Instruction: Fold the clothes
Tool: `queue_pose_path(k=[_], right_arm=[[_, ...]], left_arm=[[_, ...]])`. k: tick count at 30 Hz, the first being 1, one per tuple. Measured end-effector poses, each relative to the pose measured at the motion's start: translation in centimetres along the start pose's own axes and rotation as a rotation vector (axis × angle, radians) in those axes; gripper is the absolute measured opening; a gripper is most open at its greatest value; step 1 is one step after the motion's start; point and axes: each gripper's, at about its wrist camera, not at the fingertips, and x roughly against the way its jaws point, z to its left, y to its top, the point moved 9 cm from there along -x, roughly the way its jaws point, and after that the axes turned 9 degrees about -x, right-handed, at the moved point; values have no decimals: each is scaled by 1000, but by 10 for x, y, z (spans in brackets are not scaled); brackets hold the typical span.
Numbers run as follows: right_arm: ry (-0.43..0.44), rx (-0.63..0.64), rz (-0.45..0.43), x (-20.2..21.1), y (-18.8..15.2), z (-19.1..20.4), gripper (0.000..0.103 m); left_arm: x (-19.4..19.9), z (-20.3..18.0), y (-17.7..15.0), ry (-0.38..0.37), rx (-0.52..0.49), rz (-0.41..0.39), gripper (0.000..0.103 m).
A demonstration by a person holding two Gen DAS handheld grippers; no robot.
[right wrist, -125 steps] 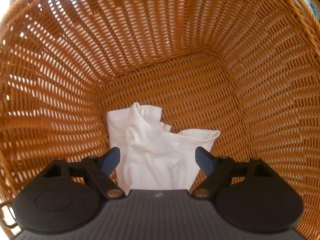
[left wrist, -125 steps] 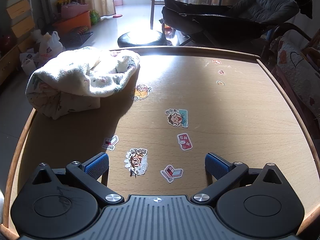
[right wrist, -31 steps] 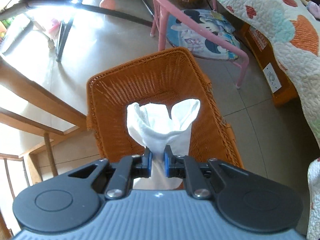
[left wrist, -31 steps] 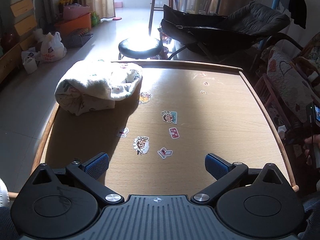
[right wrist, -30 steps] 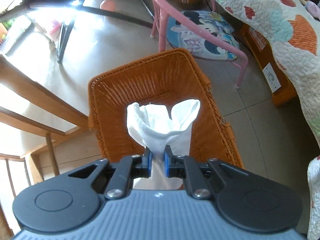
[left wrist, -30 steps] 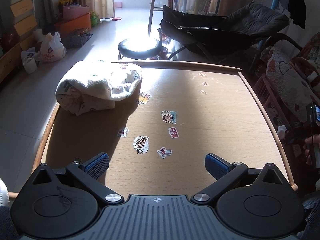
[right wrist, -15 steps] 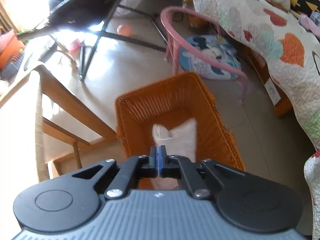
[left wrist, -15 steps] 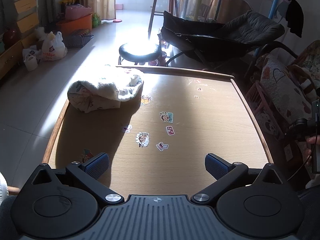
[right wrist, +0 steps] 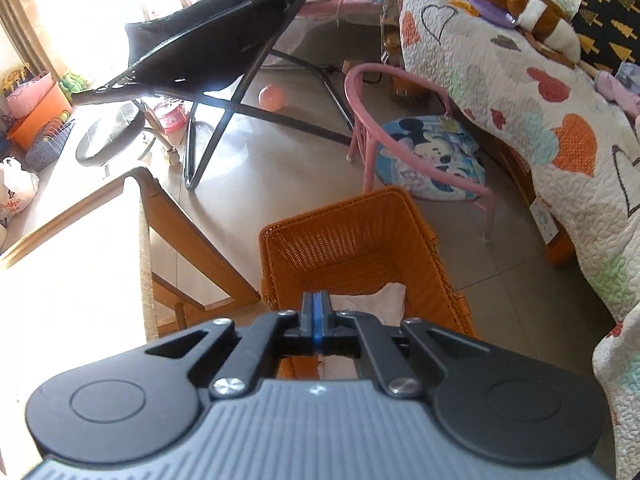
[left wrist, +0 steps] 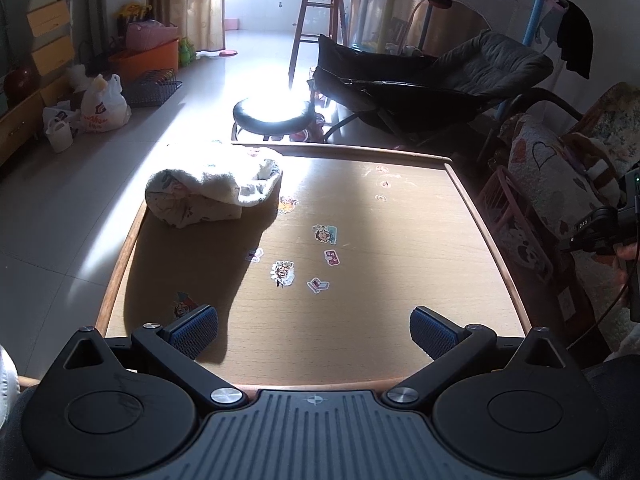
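My right gripper is shut on a white garment, which hangs below the fingers above the orange wicker basket; most of the cloth is hidden by the gripper body. My left gripper stands open with nothing between its blue pads, over the near edge of the wooden table. A bundled white patterned cloth lies at the table's far left corner. In the left wrist view the right gripper shows at the right edge, in a hand.
Stickers dot the tabletop. A pink chair with a cartoon cushion stands behind the basket, a quilted bed to its right. A black lounge chair and a round stool stand beyond the table.
The right gripper has risen with the white garment, drawing it up out of the basket and toward the table. The left gripper has pulled back and up, so more of the table shows.
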Motion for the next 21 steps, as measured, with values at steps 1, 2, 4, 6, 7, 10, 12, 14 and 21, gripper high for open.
queue_pose_path(k=[1, 2, 4, 6, 7, 10, 12, 14, 21], right_arm=[[-1, 1, -2, 3, 0, -1, 1], [-3, 1, -5, 6, 1, -2, 1], [-5, 1, -10, 11, 3, -4, 1], [-7, -10, -5, 11, 4, -8, 1], [-8, -18, 0, 10, 5, -11, 1], [-2, -50, 18, 2, 3, -19, 2], [-10, -57, 49, -14, -3, -25, 4], [-28, -40, 85, -37, -10, -29, 4], [-86, -34, 203, -126, -28, -41, 6]], left_arm=[[0, 0, 0, -1, -1, 2, 103], [1, -1, -1, -2, -3, 2, 103], [2, -1, 0, -1, -5, -1, 103], [3, -1, 1, -1, -6, -4, 103], [4, -1, 1, -3, -7, -6, 103], [2, -2, -1, -2, -18, 5, 103], [-4, -3, -4, 3, -26, 22, 103], [-10, -3, -4, 11, -33, 35, 103], [-41, -1, 11, 45, -56, 66, 103]])
